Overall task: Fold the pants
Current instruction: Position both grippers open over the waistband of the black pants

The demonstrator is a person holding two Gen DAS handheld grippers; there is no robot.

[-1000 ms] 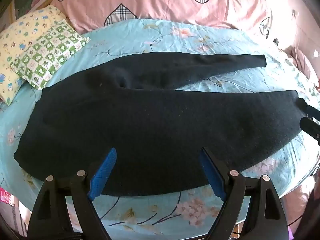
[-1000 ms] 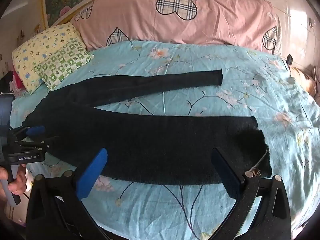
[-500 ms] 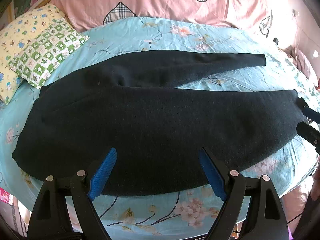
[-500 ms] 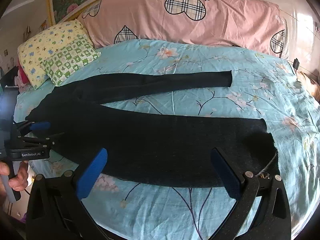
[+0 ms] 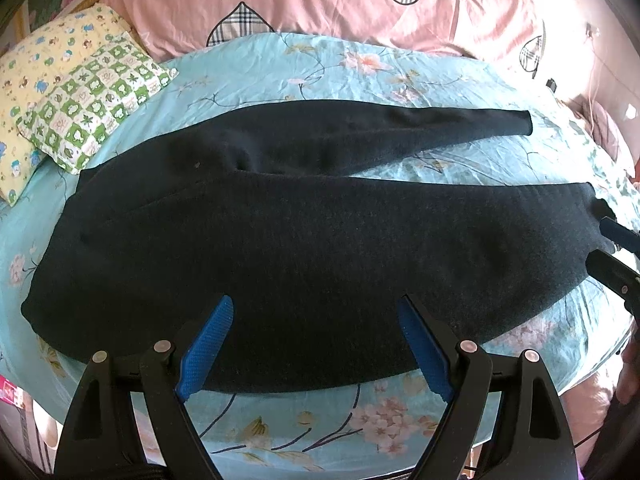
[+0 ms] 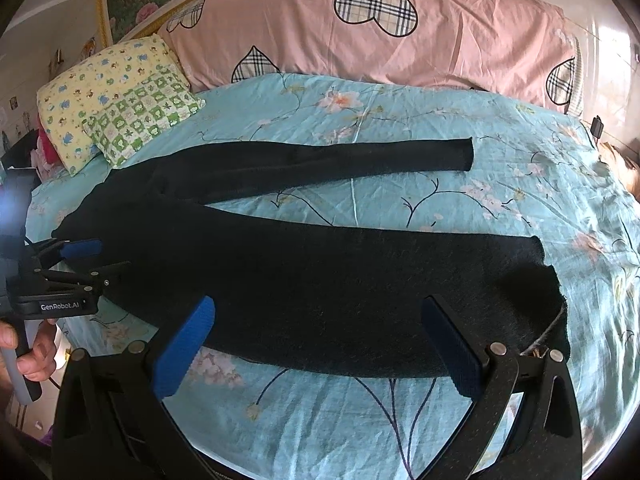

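Black pants lie flat across the bed with the waist to the left and both legs spread to the right; they also show in the right wrist view. My left gripper is open and empty, hovering over the near edge of the front leg. My right gripper is open and empty over the near leg close to its cuff. The left gripper also shows in the right wrist view, beside the waist. The right gripper's fingers show at the cuff in the left wrist view.
The bed has a light blue floral sheet. A pink quilt with plaid hearts lies along the headboard. Two small pillows, yellow and green-checked, sit at the back left. The bed's near edge runs just below both grippers.
Both grippers have risen and pulled back slightly, so the pants sit a little lower and smaller in view. The pants have not moved. Both grippers stay open.
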